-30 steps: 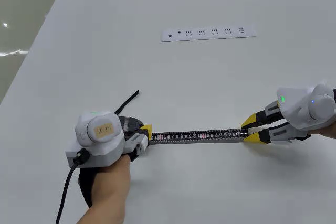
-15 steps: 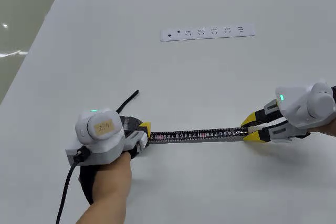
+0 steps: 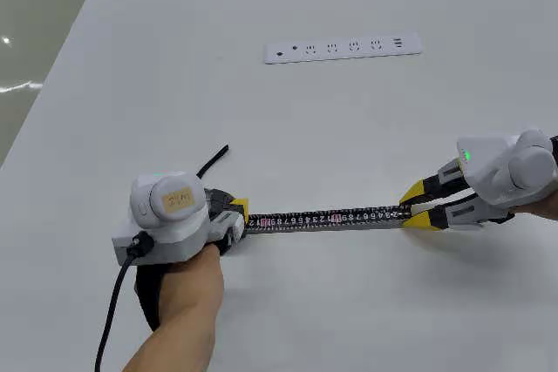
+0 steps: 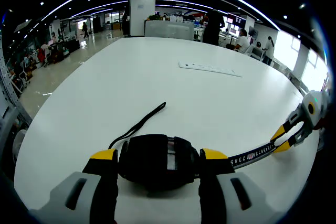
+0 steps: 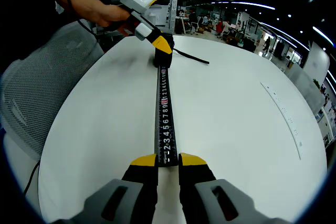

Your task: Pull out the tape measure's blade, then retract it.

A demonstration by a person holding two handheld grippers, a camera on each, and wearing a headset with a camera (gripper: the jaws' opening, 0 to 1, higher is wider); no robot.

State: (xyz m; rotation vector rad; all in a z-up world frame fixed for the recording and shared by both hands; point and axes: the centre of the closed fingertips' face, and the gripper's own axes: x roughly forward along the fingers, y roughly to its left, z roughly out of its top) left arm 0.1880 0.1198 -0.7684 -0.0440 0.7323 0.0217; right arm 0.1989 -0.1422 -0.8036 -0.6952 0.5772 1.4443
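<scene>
The left hand-held gripper [image 4: 160, 157] has its jaws closed part-way on the black case [image 4: 157, 162], one yellow tip pressed to each side. In the head view the case [image 3: 221, 204] sits on the desk [image 3: 349, 137] at about 8 o'clock, and its strap [image 3: 214, 163] trails off toward 11 o'clock. The right hand-held gripper [image 5: 168, 162] is nearly closed, its tips pinching the free end of the blade [image 5: 164, 108]. In the head view it [image 3: 416, 212] is at 3 o'clock.

The blade [image 3: 331, 217] lies flat along the desk in a straight line from the case at 9 o'clock to the right tips at 3 o'clock, printed numbers up. A white power strip [image 3: 343, 47] lies well apart at 12 o'clock.

By my reading the pull-out is underway or about done: a fair length of blade is out and taut between the two grippers. Whether more is meant to come out, I cannot tell. The retraction is all left to do. That likely means bringing the right tips back toward the case at a controlled pace, so the blade does not snap in, with the left grip holding the case steady.
</scene>
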